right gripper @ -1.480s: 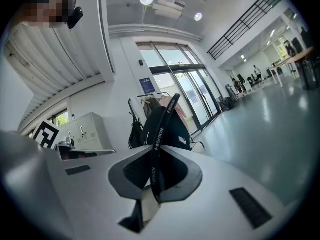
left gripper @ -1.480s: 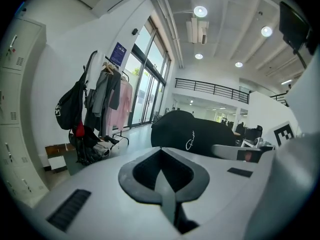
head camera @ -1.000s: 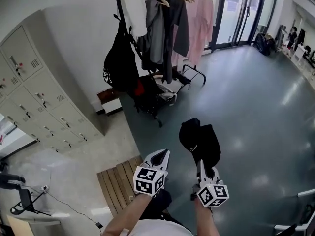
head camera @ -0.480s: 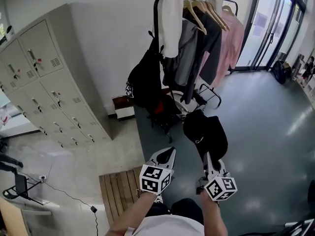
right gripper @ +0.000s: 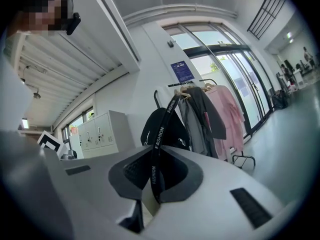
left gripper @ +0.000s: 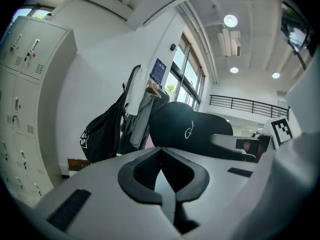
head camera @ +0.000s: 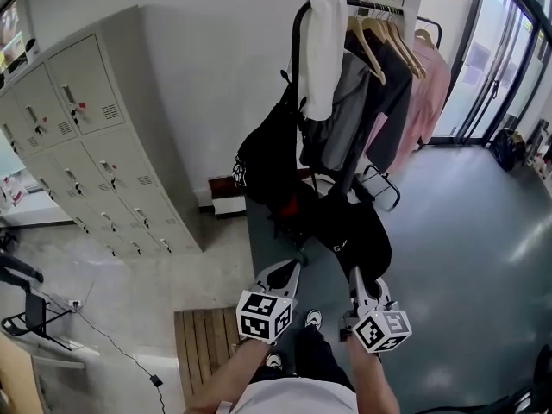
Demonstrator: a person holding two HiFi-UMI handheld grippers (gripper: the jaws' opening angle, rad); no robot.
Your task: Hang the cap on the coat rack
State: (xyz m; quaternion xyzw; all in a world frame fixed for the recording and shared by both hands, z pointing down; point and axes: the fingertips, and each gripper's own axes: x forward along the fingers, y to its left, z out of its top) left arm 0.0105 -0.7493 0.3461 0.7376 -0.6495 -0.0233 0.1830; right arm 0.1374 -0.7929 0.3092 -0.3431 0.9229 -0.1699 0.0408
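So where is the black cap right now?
The cap sits right of centre in the head view, held by its strap in the right tool, in front of the coat rack, not yet on it.

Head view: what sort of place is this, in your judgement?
Probably a locker or changing area near a building's entrance: a bank of grey lockers stands at the left, a coat rack carries clothes on hangers and a black bag, and tall glass doors are at the right.
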